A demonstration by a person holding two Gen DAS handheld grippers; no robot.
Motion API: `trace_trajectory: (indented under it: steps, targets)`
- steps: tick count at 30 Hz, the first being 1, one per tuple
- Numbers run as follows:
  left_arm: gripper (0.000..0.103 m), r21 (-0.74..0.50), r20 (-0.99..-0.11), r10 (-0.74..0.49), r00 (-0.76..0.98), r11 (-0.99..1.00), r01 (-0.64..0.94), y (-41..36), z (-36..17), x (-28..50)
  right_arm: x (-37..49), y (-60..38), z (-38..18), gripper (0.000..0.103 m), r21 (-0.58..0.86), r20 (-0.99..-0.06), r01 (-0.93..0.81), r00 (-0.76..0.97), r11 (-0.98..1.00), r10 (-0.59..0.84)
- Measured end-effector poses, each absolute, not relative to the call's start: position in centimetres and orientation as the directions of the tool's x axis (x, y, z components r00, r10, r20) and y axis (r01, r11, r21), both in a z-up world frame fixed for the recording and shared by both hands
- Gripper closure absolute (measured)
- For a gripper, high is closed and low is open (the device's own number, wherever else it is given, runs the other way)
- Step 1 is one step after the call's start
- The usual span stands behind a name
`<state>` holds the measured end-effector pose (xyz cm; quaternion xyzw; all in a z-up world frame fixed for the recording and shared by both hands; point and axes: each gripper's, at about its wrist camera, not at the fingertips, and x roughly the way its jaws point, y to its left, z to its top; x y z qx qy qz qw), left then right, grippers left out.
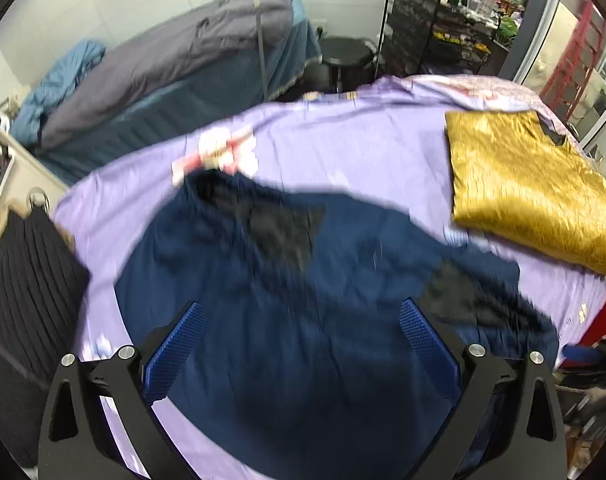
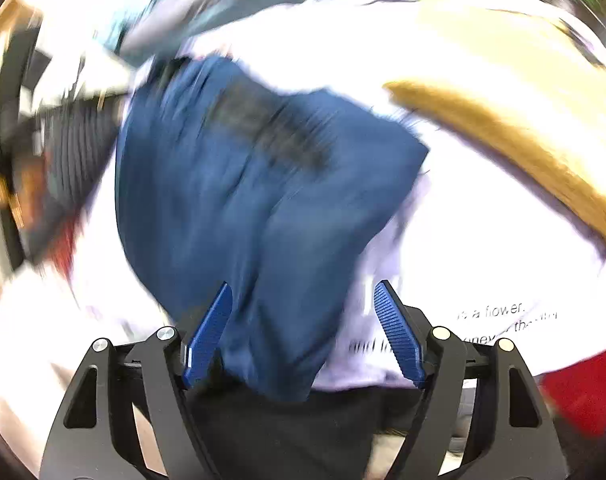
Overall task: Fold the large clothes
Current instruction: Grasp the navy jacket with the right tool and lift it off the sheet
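- Navy garment [image 1: 303,280] with black patches lies rumpled on the lavender sheet [image 1: 343,148], beside a folded gold garment [image 1: 531,192].
- Left tongs [image 1: 301,320] spread wide above it, empty.
- Right tongs [image 2: 303,312] parted, navy cloth between them; view blurred.

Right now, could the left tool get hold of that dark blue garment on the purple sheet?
Probably yes. The left tool is open, its fingers spread over the dark blue garment, which lies uncovered on the purple sheet. Nothing sits between them; the folded gold garment lies off to the side.
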<state>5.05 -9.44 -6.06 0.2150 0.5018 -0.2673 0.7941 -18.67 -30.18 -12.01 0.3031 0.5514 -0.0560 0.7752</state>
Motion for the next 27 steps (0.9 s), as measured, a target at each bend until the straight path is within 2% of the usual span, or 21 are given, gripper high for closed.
trace_trajectory:
  steps: [3,7,12,14,17,19,21,24,26,27]
  targets:
    - [0.006,0.088,-0.894,-0.231,0.383,0.748,0.658,-11.5,-4.9,6.9,-18.1,-34.9,-13.2,0.03,0.467,-0.862,0.546,0.456,0.696,0.221]
    - [0.006,0.097,-0.893,-0.25,0.374,0.705,0.703,-15.8,-4.7,9.1,-15.9,-38.8,-15.9,0.03,0.543,-0.831,0.628,0.495,0.557,0.251]
    - [0.006,0.093,-0.928,-0.231,0.293,0.618,0.781,-22.6,-7.1,10.0,-13.3,-40.6,-20.1,0.03,0.571,-0.821,0.679,0.467,0.461,0.328]
    - [0.006,0.117,-0.946,-0.186,0.267,0.571,0.813,-25.3,-9.0,10.2,-12.6,-41.4,-22.1,0.03,0.576,-0.814,0.716,0.463,0.393,0.35]
    - [0.007,0.155,-0.956,-0.136,0.26,0.518,0.841,-28.1,-10.8,11.0,-11.8,-43.0,-24.1,0.03,0.633,-0.762,0.73,0.527,0.259,0.377]
    - [0.007,0.168,-0.959,-0.119,0.256,0.489,0.856,-29.1,-11.7,11.8,-9.9,-43.2,-25.5,0.03,0.636,-0.752,0.721,0.497,0.276,0.434]
    - [0.007,0.157,-0.965,-0.11,0.239,0.485,0.86,-29.6,-12.4,12.7,-7.6,-42.3,-26.9,0.03,0.584,-0.785,0.722,0.389,0.37,0.482]
    - [0.007,0.155,-0.972,-0.08,0.221,0.49,0.858,-29.4,-13.9,14.0,-5.0,-39.9,-28.8,0.03,0.599,-0.739,0.684,0.274,0.416,0.615]
    - [0.007,0.173,-0.973,-0.045,0.225,0.5,0.848,-28.9,-15.0,14.9,-4.1,-38.4,-29.1,0.041,0.626,-0.713,0.657,0.263,0.42,0.65]
    - [0.007,0.177,-0.974,-0.033,0.225,0.51,0.842,-28.5,-15.3,15.4,-4.0,-38.0,-28.8,0.052,0.629,-0.71,0.648,0.255,0.429,0.656]
